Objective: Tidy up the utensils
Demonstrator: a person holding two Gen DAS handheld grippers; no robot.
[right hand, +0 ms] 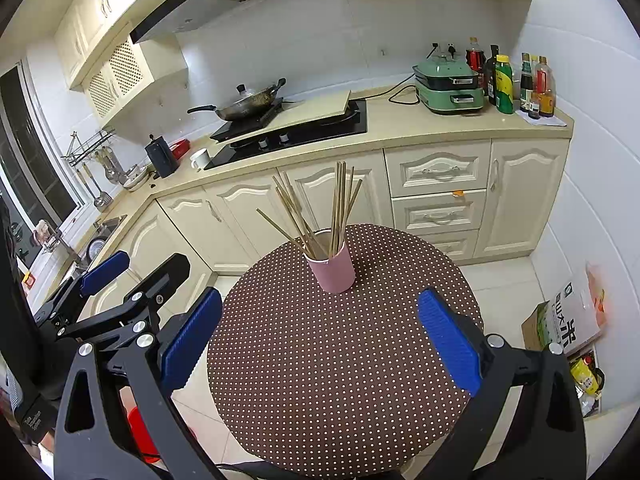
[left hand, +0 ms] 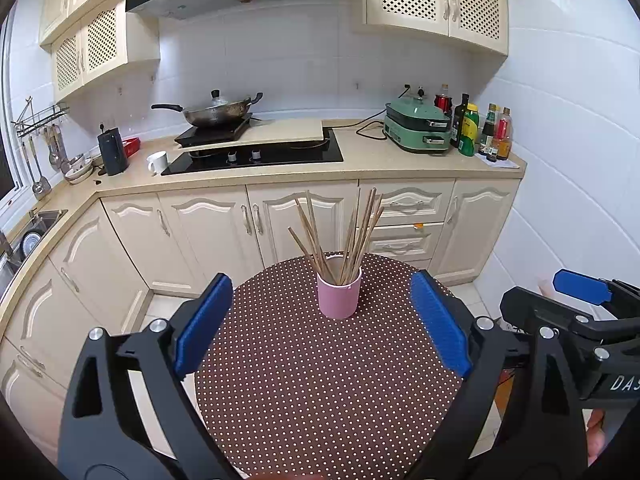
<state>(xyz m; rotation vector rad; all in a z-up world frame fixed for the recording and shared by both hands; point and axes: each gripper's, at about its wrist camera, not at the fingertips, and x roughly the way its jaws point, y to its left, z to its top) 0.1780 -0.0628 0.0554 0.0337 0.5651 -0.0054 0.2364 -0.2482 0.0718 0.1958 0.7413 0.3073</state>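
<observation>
Looking along our left tongs [left hand: 322, 320], spread and empty, we saw the cup [left hand: 339, 295] of chopsticks [left hand: 340, 236] just ahead between the pads. Along our right tongs [right hand: 320, 332], likewise released, it stood ahead. We judged the sorting finished; withdrawing remained.

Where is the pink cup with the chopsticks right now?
The pink cup stands on the far half of the dotted round table, centred ahead of both open claws.

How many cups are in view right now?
2: the pink cylindrical cup holding wooden chopsticks on the dotted round table, and a white mug on the counter beside the black cooktop.
</observation>
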